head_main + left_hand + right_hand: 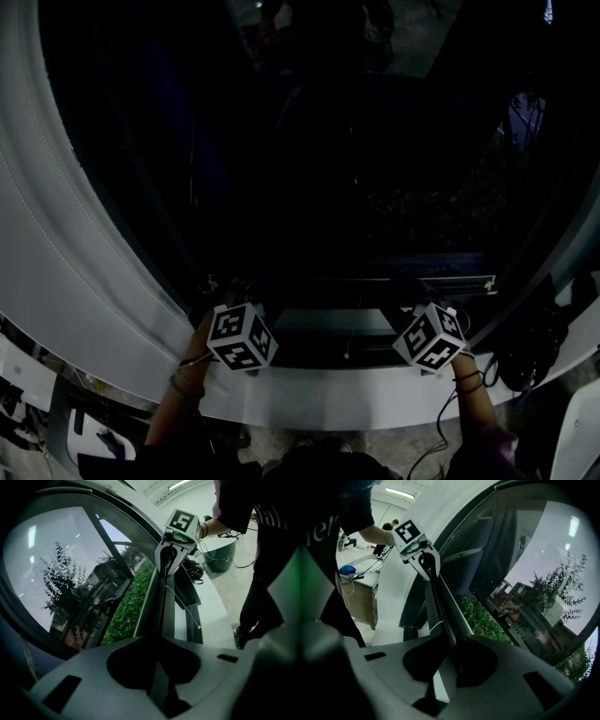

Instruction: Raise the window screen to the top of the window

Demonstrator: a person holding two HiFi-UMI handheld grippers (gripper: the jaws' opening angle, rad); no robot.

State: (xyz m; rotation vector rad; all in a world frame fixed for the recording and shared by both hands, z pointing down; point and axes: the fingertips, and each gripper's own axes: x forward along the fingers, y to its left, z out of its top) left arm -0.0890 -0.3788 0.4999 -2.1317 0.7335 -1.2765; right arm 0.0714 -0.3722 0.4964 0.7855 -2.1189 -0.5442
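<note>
The window screen's (pixel 61 573) dark mesh covers the pane, and its thin bottom bar (pixel 347 279) sits low in the window, near the bottom edge and close above the white sill (pixel 347 386). Both claws are clamped on this bar. The left gripper (pixel 159 677) has its jaws closed narrowly around the bar near the bar's left end. In the left gripper view the bar runs straight out from between them towards the other tool and its marker cube. The right gripper (pixel 445 667) likewise has its jaws pinched onto the bar near its right end, and the bar leads away from them to the left tool. In the head view the two marker cubes sit level with each other just above the sill, well apart, with the person's left hand (pixel 202 345) and right hand (pixel 461 364) behind them. Bands show on both wrists. A thin pale cord (pixel 187 611) hangs from the bar between the two tools and ends in a small bead. The curved white window frame (pixel 75 253) sweeps up the left side. Through the mesh, trees, a building and a green hedge (pixel 129 606) can be seen outside. The pane looks almost black from the head camera.
</note>
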